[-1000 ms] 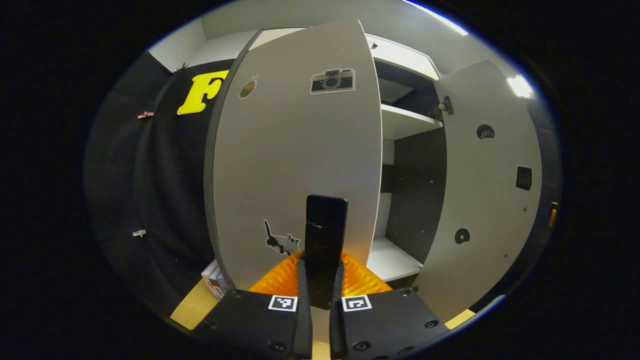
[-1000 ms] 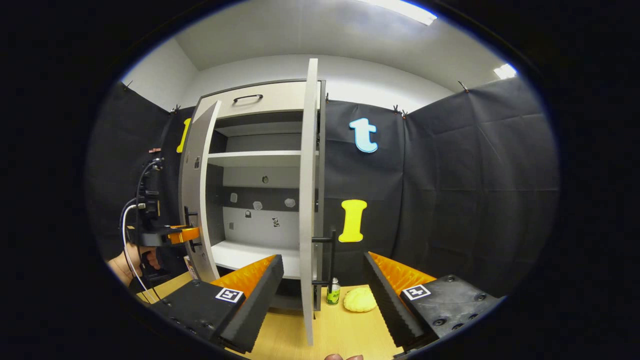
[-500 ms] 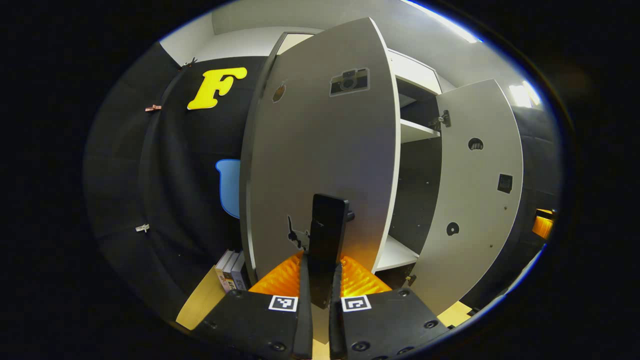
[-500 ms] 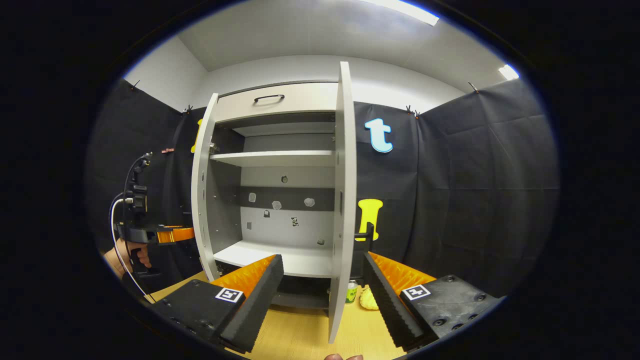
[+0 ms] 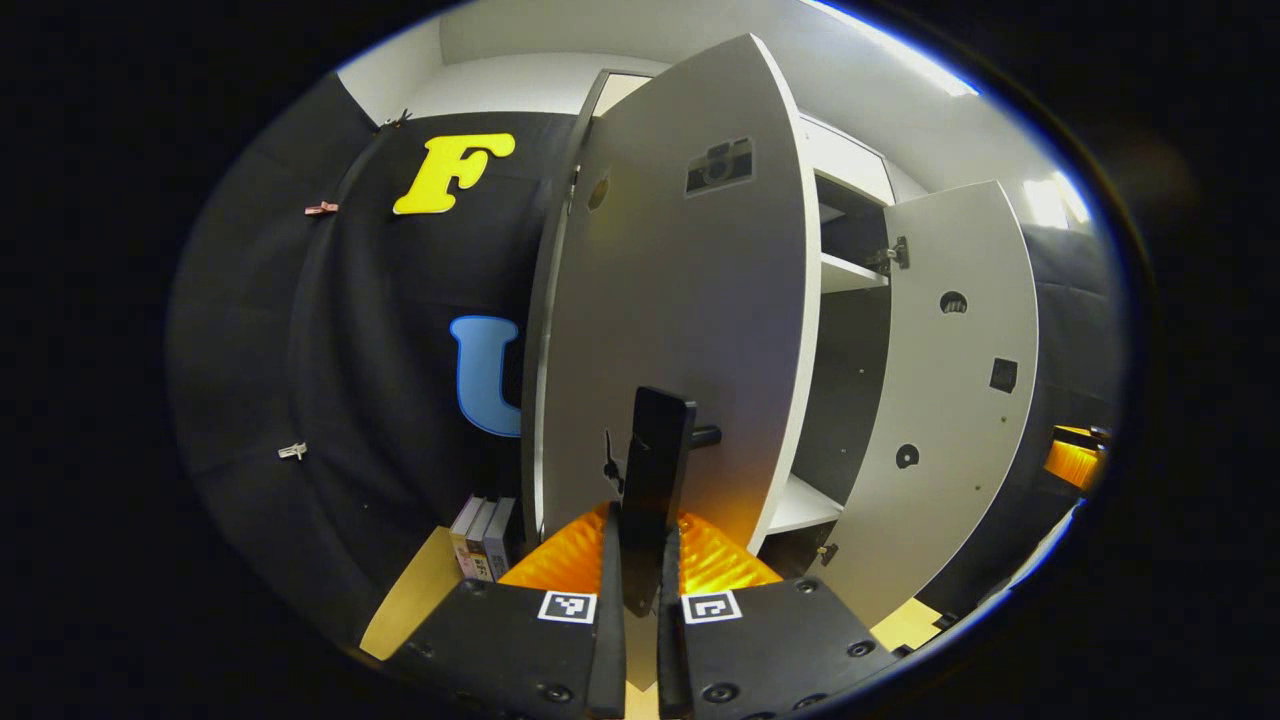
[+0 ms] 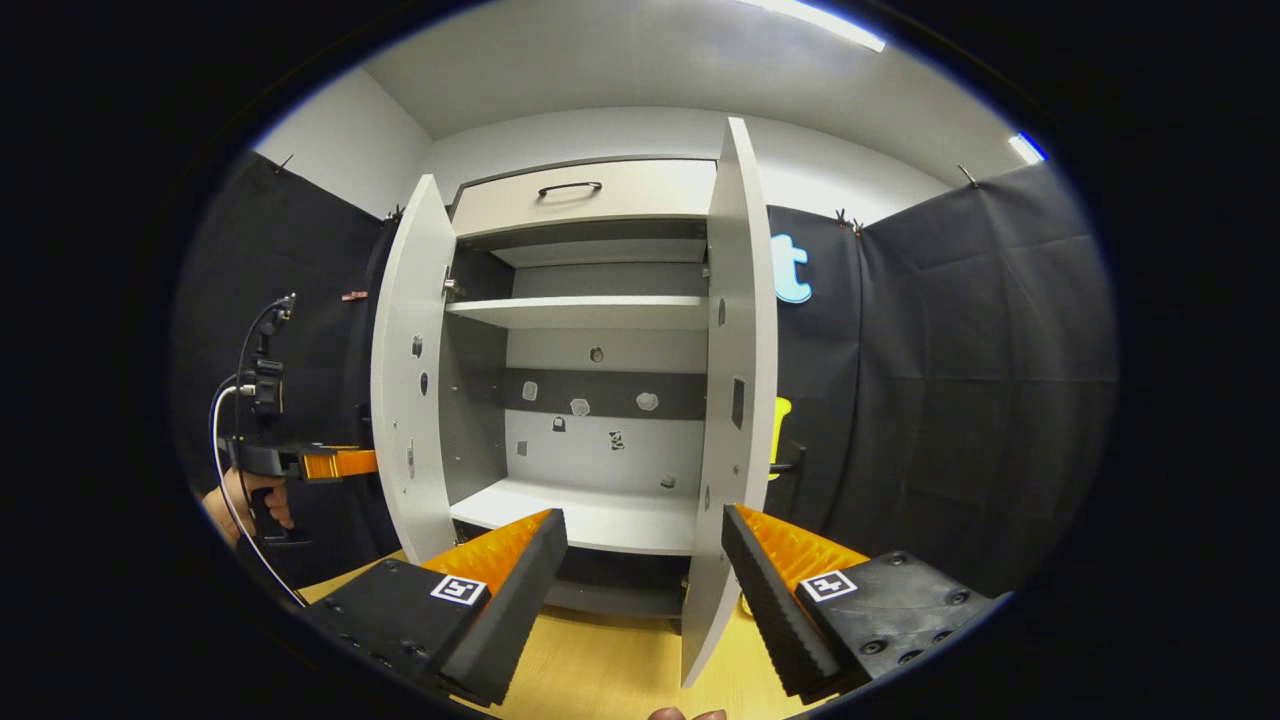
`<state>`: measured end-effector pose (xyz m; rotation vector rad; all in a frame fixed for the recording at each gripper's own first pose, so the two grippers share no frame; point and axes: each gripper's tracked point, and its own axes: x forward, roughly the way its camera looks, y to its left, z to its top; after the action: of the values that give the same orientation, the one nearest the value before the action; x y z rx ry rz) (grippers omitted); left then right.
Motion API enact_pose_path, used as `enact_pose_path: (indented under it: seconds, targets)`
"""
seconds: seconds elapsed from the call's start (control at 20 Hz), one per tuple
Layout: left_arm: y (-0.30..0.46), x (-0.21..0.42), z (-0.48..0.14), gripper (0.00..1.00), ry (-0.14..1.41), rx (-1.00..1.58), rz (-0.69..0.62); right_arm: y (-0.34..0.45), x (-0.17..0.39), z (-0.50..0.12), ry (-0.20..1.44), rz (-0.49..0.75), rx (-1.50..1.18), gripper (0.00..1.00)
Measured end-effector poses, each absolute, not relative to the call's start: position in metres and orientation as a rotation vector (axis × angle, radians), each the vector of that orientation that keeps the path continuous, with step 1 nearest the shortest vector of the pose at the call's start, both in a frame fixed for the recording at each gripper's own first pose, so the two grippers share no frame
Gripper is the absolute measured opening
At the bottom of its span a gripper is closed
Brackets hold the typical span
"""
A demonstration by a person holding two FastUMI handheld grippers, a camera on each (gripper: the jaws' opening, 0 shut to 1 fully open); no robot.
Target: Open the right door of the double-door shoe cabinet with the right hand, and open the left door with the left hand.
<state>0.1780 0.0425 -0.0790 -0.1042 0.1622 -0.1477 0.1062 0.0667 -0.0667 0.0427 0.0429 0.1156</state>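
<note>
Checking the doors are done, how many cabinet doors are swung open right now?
2: the left door, its handle gripped by the left tool, and the right door.

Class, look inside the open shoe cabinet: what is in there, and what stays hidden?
Inside the shoe cabinet, two bare white shelves and small stickers on the back wall. The right door covers the right inner side.

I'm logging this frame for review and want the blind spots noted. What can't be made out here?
- Left gripper view: the left gripper covers the lower end of the left door's handle.
- Right gripper view: the right door hides most of its own handle.
- Right gripper view: the stickers on the cabinet's back wall are too small to identify.
</note>
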Motion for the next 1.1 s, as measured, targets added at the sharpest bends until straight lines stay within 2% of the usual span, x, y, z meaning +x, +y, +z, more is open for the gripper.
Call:
enact_pose_path:
  seconds: [0.5, 0.8, 0.9, 0.95, 1.1]
  targets:
    - [0.091, 0.167, -0.078, 0.18, 0.158, -0.098, -0.141, 0.081, 0.114, -0.073, 0.047, 0.101, 0.057, 0.98]
    - [0.148, 0.170, -0.080, 0.12, 0.156, -0.074, -0.027, 0.086, 0.114, -0.077, 0.056, 0.093, 0.063, 0.98]
    - [0.154, 0.169, -0.080, 0.06, 0.165, -0.100, -0.063, 0.087, 0.116, -0.077, 0.049, 0.094, 0.052, 0.98]
    - [0.148, 0.170, -0.080, 0.12, 0.165, -0.121, -0.077, 0.088, 0.117, -0.076, 0.046, 0.096, 0.049, 0.98]
    - [0.155, 0.171, -0.087, 0.11, 0.169, -0.115, -0.072, 0.089, 0.116, -0.076, 0.047, 0.094, 0.052, 0.98]
